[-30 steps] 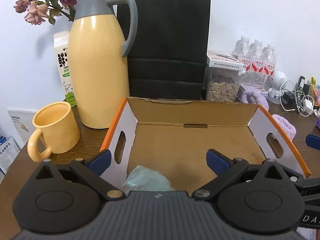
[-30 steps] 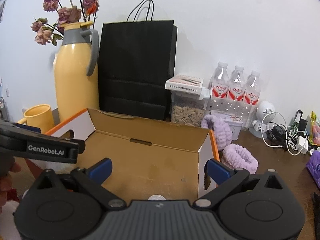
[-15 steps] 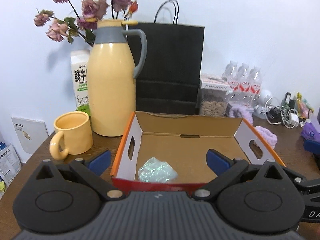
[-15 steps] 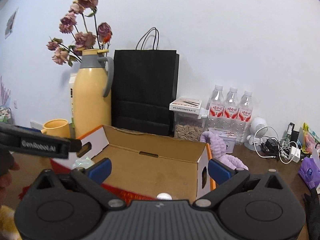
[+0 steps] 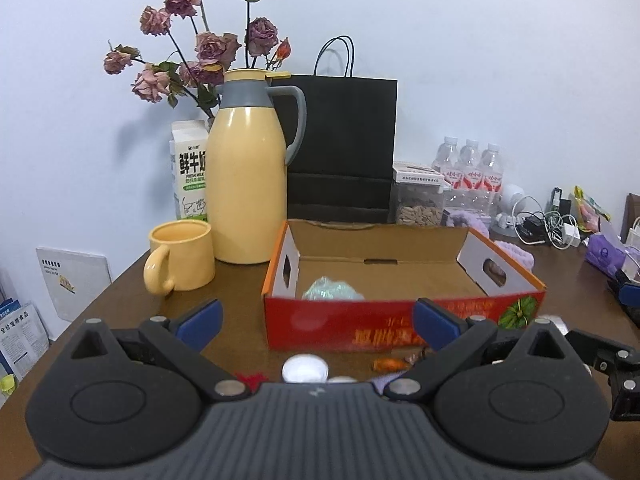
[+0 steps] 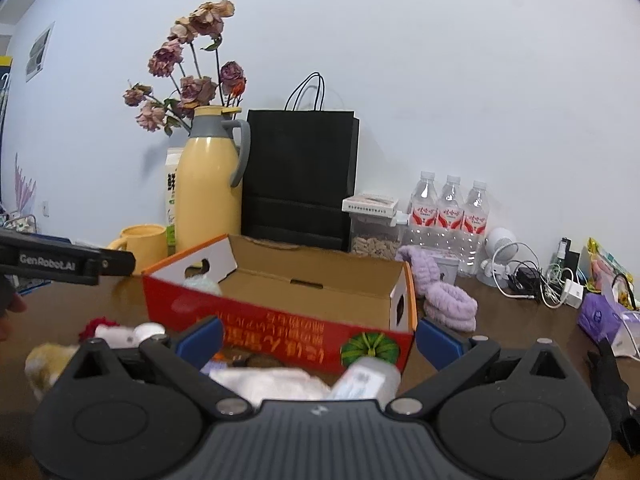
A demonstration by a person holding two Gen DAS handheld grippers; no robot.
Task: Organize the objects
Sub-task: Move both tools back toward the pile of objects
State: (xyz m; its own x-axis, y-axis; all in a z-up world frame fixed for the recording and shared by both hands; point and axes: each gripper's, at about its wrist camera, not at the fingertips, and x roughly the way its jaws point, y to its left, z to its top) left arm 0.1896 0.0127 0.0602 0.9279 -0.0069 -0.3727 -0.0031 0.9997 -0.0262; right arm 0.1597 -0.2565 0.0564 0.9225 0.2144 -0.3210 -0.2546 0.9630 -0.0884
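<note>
A red cardboard box (image 5: 400, 330) with white, orange-edged end flaps stands open on the brown table; the box (image 6: 280, 332) also fills the middle of the right wrist view. A pale green crumpled wad (image 5: 332, 290) lies inside at its left end. My left gripper (image 5: 318, 322) is open in front of the box, holding nothing. My right gripper (image 6: 318, 336) is open too, above a blurred white bottle (image 6: 366, 376) and white cloth (image 6: 272, 386). In front of the box lie a white cap (image 5: 305, 368), a small orange piece (image 5: 388, 365) and something red (image 5: 250, 379).
A yellow jug (image 5: 248, 184), yellow mug (image 5: 182, 256), milk carton (image 5: 190, 172) and black paper bag (image 5: 342, 148) stand behind the box. Water bottles (image 6: 450, 210), a seed jar (image 6: 374, 236), purple headbands (image 6: 448, 306) and cables (image 6: 536, 280) crowd the right. A yellow plush (image 6: 44, 362) sits left.
Both grippers have pulled back and away from the box, so its red front wall and the small items before it now show. The green wad stays inside.
</note>
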